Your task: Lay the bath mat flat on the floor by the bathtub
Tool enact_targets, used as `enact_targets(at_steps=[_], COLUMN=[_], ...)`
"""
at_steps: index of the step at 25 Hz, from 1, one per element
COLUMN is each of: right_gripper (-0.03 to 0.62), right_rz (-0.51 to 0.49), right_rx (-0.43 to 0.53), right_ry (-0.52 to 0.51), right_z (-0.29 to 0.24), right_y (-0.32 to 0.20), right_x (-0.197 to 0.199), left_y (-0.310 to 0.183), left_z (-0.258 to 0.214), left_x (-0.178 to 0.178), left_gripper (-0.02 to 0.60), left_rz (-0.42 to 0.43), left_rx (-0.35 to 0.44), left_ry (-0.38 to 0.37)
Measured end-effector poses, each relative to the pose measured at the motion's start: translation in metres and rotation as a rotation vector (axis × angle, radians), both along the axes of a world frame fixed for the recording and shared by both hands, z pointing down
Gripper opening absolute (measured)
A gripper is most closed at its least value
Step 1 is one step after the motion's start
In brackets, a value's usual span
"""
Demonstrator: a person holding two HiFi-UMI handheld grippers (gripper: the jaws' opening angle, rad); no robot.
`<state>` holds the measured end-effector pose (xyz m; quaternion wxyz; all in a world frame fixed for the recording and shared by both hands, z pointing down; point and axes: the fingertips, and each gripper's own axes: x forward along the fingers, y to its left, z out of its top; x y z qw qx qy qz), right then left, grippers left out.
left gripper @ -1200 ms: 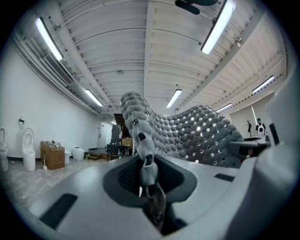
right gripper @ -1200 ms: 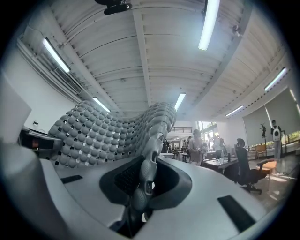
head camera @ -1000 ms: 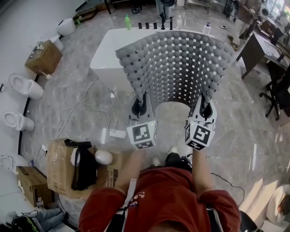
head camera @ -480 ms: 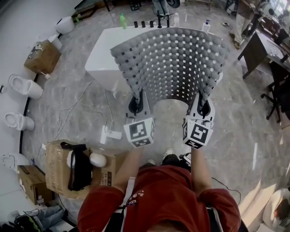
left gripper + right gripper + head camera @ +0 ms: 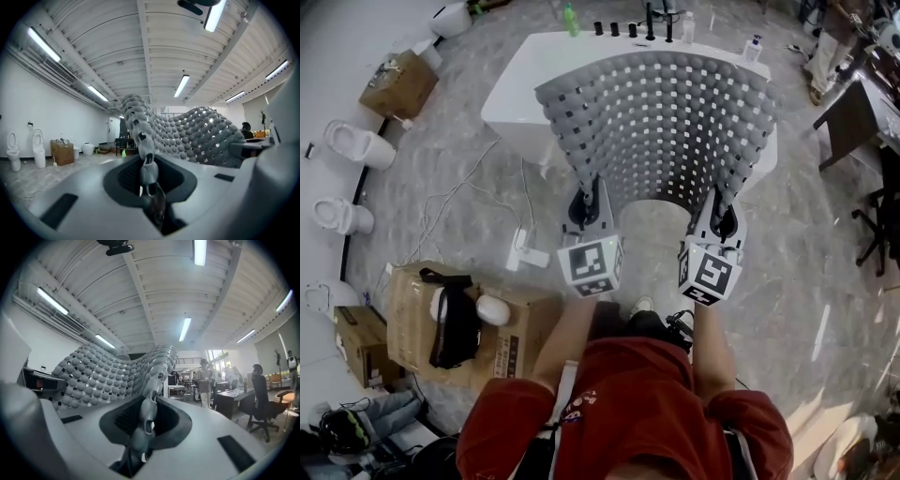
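One grey bath mat (image 5: pixel 661 122) hangs curved above the floor, in front of the one white bathtub (image 5: pixel 520 89). Two grippers hold it: the left gripper (image 5: pixel 589 187) pinches one near corner in its jaws, the right gripper (image 5: pixel 719 194) the other.
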<state>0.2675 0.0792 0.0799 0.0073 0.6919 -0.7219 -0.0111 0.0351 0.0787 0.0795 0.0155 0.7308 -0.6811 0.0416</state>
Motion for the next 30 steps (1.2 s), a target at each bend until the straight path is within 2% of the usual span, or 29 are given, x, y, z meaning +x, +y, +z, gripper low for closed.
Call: enact_targets(at_steps=[12, 17, 25, 30], right_gripper=[0.052, 0.052, 0.052, 0.052], right_rz=[-0.094, -0.133, -0.186, -0.178], right_rx=[-0.147, -0.238, -0.349, -0.432], right_ry=[0.037, 0.063, 0.098, 0.101], right_z=[0.069, 0.100, 0.161, 0.213], right_y=[-0.041, -0.051, -0.064, -0.070], right_x=[-0.040, -0.063, -0.122, -0.149], left_y=[-0.025, -0.025, -0.028, -0.032], left_z=[0.077, 0.110, 0.176, 0.228], left_x=[-0.038, -0.060, -0.121, -0.158], left_gripper=[0.064, 0.064, 0.063, 0.063], left_rz=[-0.094, -0.131, -0.180, -0.184], left_rx=[-0.158, -0.244, -0.358, -0.431], left_ry=[0.029, 0.046, 0.062, 0.060])
